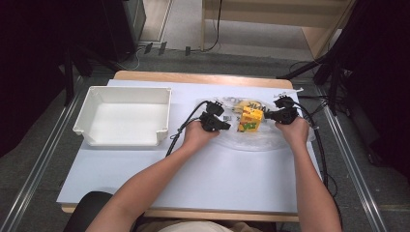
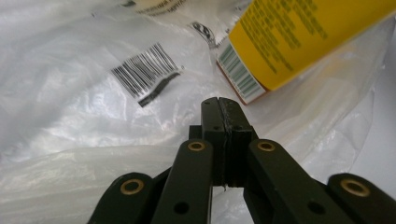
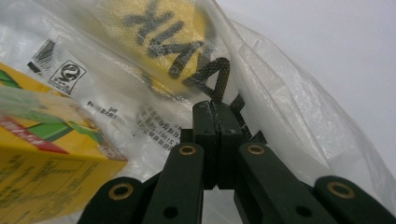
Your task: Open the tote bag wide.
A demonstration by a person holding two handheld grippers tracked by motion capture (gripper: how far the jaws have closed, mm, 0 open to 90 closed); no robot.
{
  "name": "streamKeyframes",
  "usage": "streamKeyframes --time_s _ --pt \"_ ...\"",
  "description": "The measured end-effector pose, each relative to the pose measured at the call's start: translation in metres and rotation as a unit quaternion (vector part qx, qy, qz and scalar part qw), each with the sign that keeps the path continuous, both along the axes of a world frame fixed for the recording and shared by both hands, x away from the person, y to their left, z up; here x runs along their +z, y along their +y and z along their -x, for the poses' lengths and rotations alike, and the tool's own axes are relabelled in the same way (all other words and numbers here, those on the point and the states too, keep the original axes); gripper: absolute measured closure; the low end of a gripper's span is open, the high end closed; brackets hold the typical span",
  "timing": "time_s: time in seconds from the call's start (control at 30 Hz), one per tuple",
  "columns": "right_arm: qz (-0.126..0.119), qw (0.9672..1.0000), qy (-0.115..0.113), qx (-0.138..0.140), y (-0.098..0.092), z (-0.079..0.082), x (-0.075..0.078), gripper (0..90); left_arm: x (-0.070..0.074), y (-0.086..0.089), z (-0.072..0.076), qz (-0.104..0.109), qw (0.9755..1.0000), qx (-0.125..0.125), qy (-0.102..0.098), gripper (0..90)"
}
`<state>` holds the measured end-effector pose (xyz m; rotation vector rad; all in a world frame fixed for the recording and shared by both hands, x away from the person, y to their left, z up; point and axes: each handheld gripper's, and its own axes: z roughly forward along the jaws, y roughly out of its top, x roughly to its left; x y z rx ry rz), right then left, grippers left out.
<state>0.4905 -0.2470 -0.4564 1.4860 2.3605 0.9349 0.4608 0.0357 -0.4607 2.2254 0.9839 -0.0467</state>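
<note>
Yellow card is what I see first: a small yellow carton [image 1: 251, 120] stands on a clear plastic bag [image 1: 263, 140] that lies crumpled on the pale table sheet [image 1: 193, 179], and I take that carton as my landmark. In my left gripper view the carton [image 2: 299, 37] shows a side of fine dark print, too small for me to read, and a barcode at its lower end. The bag [image 2: 70, 93] there carries a second barcode printed in black. In my right gripper view the carton [image 3: 42, 163] shows green and red artwork, and behind it, through the film of the bag [image 3: 299, 107], I read large dark letters that look like "MK" turned upside down on a yellow patch, a square recycling-type mark and lines of small print that I cannot make out.

My left gripper [image 1: 212, 120] sits just left of the carton, jaws pressed together; whether a fold of film is nipped between them I cannot tell. My right gripper [image 1: 283, 113] sits just right of the carton, jaws likewise together, tips against the bag.

Further left of the carton stands a white tray [image 1: 87, 121], well apart. The sheet's near half, on my side of the carton, is bare; the bag's right edge lies close to the sheet's right border.
</note>
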Motion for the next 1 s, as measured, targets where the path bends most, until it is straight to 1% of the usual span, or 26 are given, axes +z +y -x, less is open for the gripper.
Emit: streamKeyframes --time_s 0.13,0.2,0.27,0.3,0.4,0.5,0.63,0.83,0.9,1.0 --pt "0.0 1.0 0.005 -0.007 -0.001 -0.002 -0.003 90.0 -0.003 0.001 0.008 -0.001 1.0 -0.008 -0.001 90.0" --pt "0.002 0.9999 0.006 -0.008 -0.001 -0.003 -0.004 90.0 -0.004 0.003 0.012 0.003 0.9999 -0.011 -0.002 90.0" --pt "-0.005 0.9998 0.013 -0.013 -0.001 -0.005 -0.005 90.0 -0.005 0.004 0.016 0.004 0.9999 -0.015 0.0 90.0" --pt "-0.002 0.9998 0.012 -0.014 -0.001 -0.005 -0.006 90.0 -0.006 0.003 0.017 0.007 0.9999 -0.014 0.0 90.0" --pt "0.003 0.9998 0.012 -0.015 -0.001 -0.007 -0.007 90.0 -0.007 0.003 0.022 0.007 0.9998 -0.021 -0.001 90.0" --pt "0.005 0.9996 0.018 -0.021 -0.001 -0.008 -0.009 90.0 -0.007 0.005 0.028 0.009 0.9997 -0.024 -0.003 90.0" --pt "0.006 0.9996 0.015 -0.021 0.0 -0.009 -0.01 90.0 -0.009 0.008 0.037 0.013 0.9995 -0.028 -0.007 90.0" --pt "0.007 0.9996 0.013 -0.024 0.001 -0.009 -0.011 90.0 -0.009 0.013 0.054 0.014 0.9988 -0.046 -0.012 90.0" --pt "0.007 0.9995 0.015 -0.028 0.001 -0.009 -0.011 90.0 -0.009 0.014 0.059 0.015 0.9987 -0.048 -0.01 90.0" --pt "0.005 0.9994 0.017 -0.029 0.001 -0.01 -0.011 90.0 -0.008 0.016 0.066 0.012 0.9981 -0.061 -0.006 90.0"
